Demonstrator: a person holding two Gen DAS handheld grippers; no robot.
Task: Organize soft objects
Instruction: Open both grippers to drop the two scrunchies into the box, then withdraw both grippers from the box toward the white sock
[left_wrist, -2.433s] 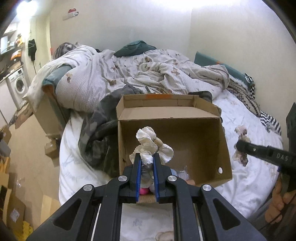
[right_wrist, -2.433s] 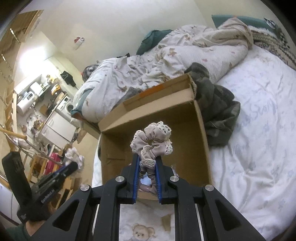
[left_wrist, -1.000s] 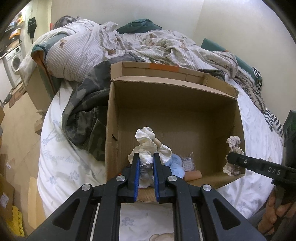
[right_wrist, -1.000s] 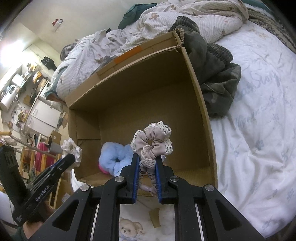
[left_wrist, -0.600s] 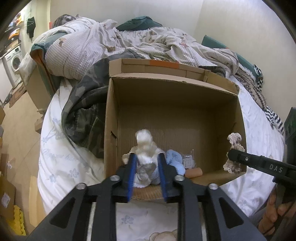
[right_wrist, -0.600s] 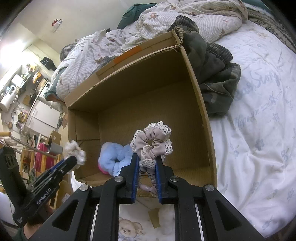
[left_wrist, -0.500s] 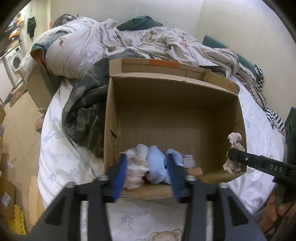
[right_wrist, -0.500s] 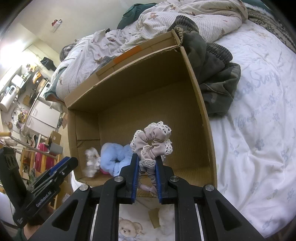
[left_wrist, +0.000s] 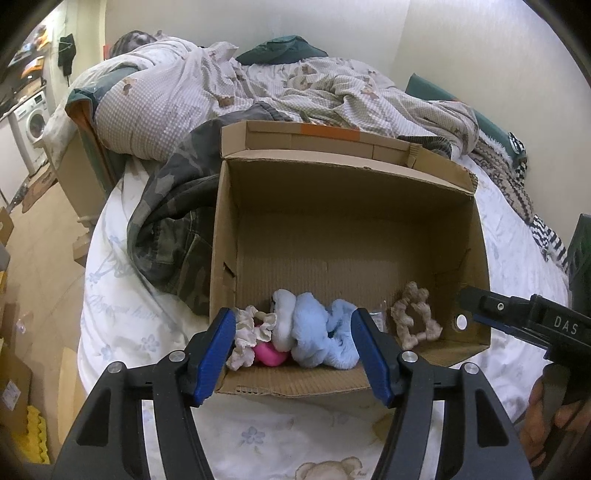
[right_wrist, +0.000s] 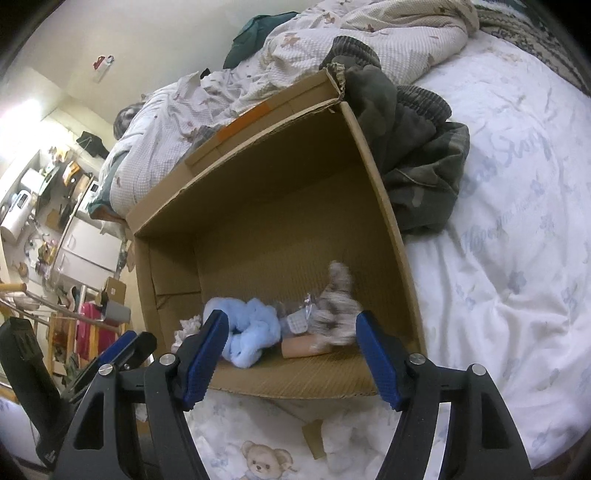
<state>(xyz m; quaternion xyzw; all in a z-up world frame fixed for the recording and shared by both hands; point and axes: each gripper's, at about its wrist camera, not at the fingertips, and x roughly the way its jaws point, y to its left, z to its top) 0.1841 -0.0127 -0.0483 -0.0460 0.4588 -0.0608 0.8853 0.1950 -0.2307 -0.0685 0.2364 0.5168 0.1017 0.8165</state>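
An open cardboard box (left_wrist: 343, 236) stands on the bed; it also shows in the right wrist view (right_wrist: 266, 206). Inside at its near wall lie a white frilly scrunchie (left_wrist: 251, 332), a pink one (left_wrist: 271, 355), a light blue fluffy one (left_wrist: 317, 339) and a beige lace scrunchie (left_wrist: 413, 319). The beige scrunchie (right_wrist: 334, 314) looks blurred, falling in the right wrist view, next to the blue one (right_wrist: 247, 334). My left gripper (left_wrist: 295, 350) is open and empty over the box's near edge. My right gripper (right_wrist: 291, 349) is open and empty there too.
A camouflage garment (left_wrist: 173, 218) lies left of the box, a dark corduroy one (right_wrist: 410, 147) behind its right side. A rumpled quilt (left_wrist: 258, 92) covers the far bed. A small tan tube (right_wrist: 299, 347) and a plastic packet (right_wrist: 295, 317) lie in the box. The floor (left_wrist: 40, 258) is left.
Both grippers opened. The white scrunchie dropped from the left one into the box, and the beige lace scrunchie left the right one and is falling into the box.
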